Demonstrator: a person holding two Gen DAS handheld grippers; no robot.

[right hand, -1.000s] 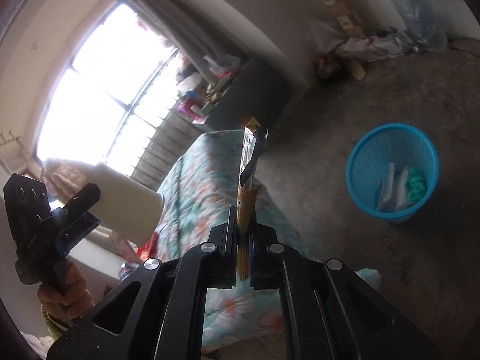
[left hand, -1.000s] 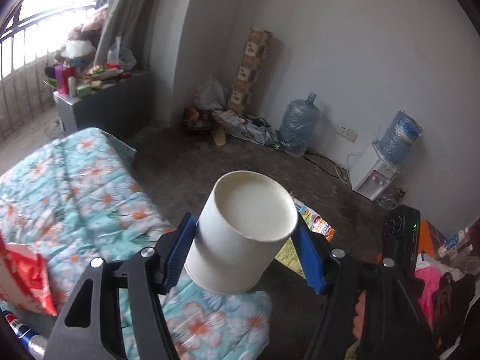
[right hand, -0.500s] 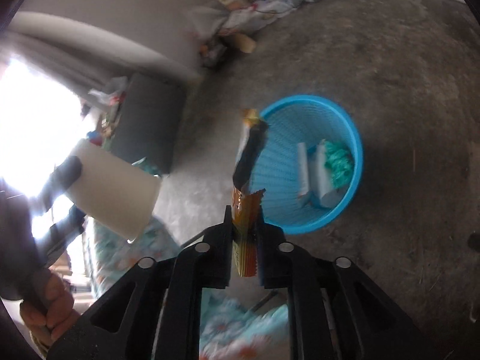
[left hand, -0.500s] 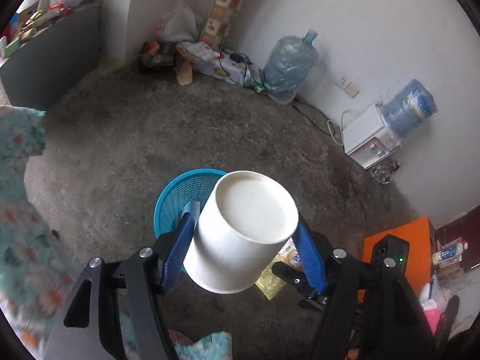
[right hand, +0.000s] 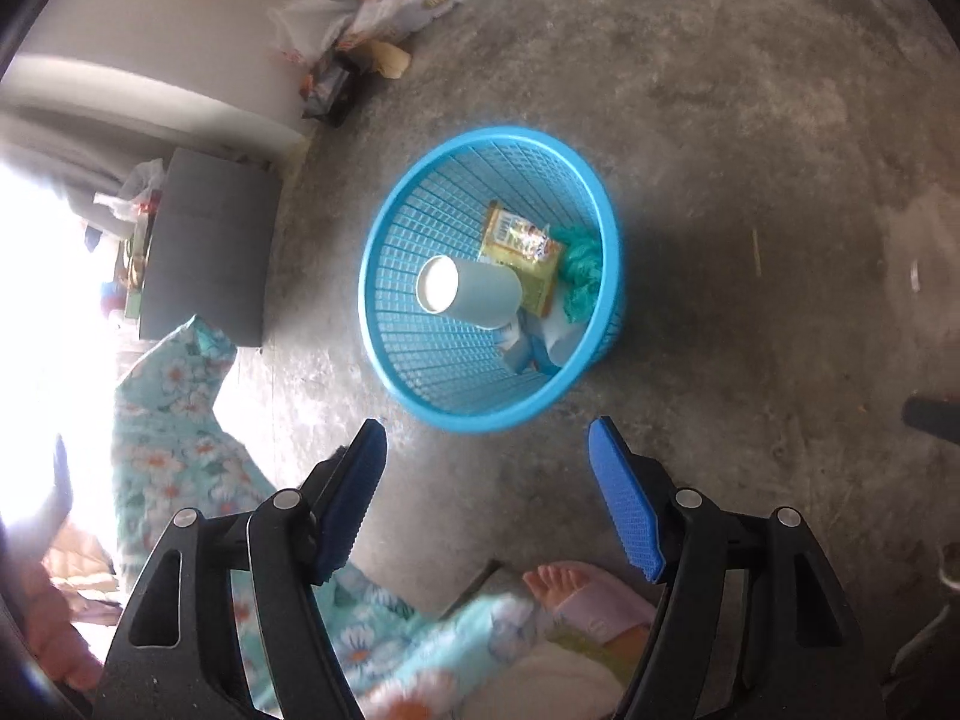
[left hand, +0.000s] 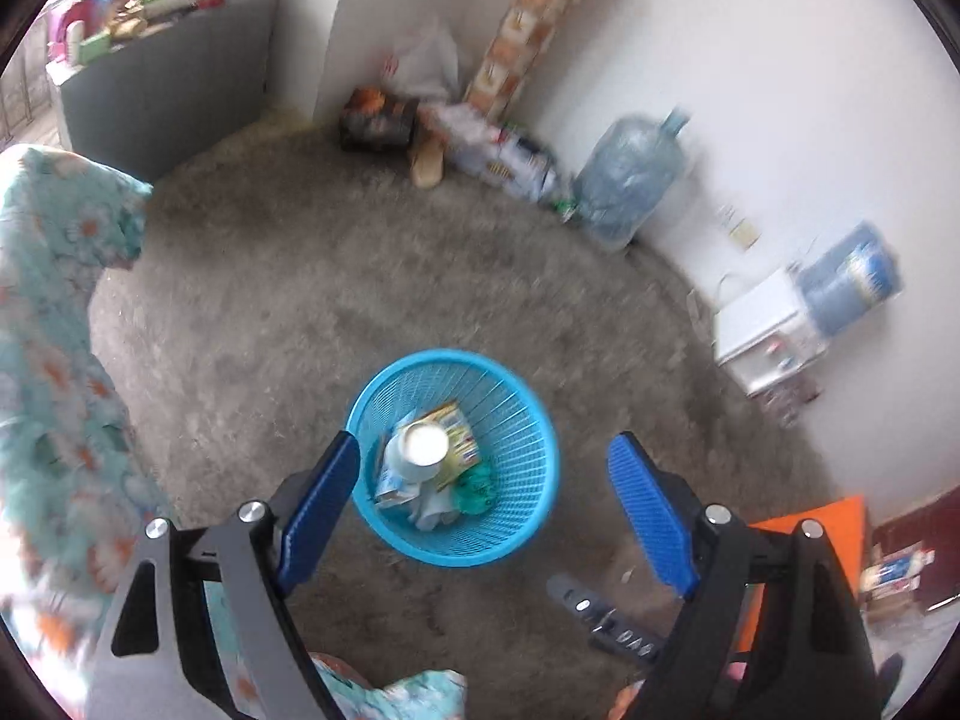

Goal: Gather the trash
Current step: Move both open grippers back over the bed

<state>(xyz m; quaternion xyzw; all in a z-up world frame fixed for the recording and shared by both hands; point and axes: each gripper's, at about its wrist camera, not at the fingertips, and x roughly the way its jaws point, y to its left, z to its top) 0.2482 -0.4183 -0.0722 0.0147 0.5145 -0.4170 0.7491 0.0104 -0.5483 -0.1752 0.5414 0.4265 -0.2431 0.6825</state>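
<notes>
Both the left gripper (left hand: 483,510) and the right gripper (right hand: 487,495) have just been opening and now stand wide and empty above the blue basket (right hand: 420,360). The paper cup (right hand: 471,291) and yellow wrapper (right hand: 528,252) lie inside it. Best to lift both straight up, clear of the rim, before seeking more trash.

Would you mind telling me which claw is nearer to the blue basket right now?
Left. The left claw hangs open directly over the blue basket, framing its rim; the right claw is open too, short of the rim, above bare floor.

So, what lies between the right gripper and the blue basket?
Only bare concrete floor, as the right wrist view shows. The right gripper is open and empty, just short of the basket.
</notes>
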